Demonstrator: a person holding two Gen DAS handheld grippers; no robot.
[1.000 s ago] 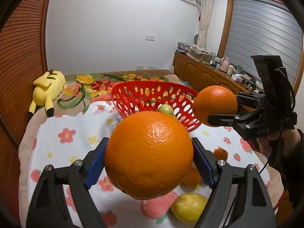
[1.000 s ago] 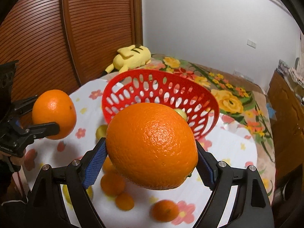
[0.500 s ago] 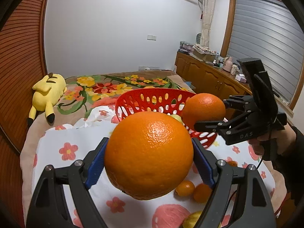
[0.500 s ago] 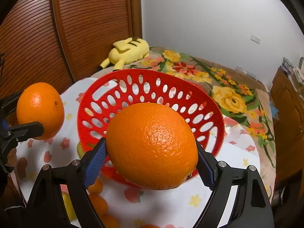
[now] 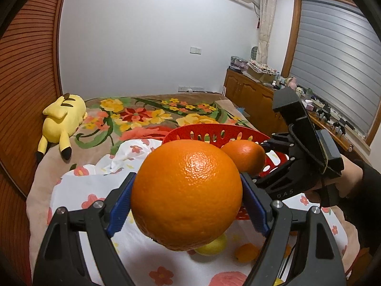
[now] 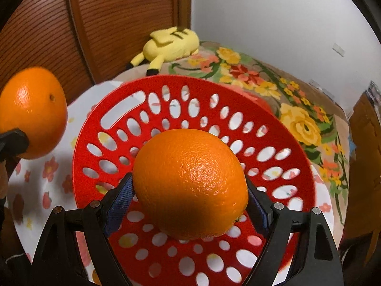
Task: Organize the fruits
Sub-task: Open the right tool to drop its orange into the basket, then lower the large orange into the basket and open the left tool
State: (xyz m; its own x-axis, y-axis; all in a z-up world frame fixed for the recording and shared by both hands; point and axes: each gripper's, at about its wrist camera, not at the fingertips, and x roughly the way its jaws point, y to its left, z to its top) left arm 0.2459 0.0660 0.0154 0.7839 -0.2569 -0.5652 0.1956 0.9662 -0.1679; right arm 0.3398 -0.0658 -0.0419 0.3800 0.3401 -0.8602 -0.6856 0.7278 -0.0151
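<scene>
The right gripper [image 6: 189,200] now carries its orange [image 6: 190,183] in over the red basket [image 6: 114,128], low above the perforated floor, where a second ago it hung short of the rim. The left gripper [image 5: 187,205] with its orange [image 5: 187,194] is now closer beside the basket.

The left wrist view looks along its own fingers, low and level across the floral-quilted bed [image 5: 142,116] toward the white far wall — the round red perforated plastic basket [image 5: 214,131] is seen nearly edge-on. The right wrist view sits close above that basket [image 6: 114,128], tilted down into it. Both views share the basket and the yellow plush toy [image 5: 63,119] [image 6: 171,45].
</scene>
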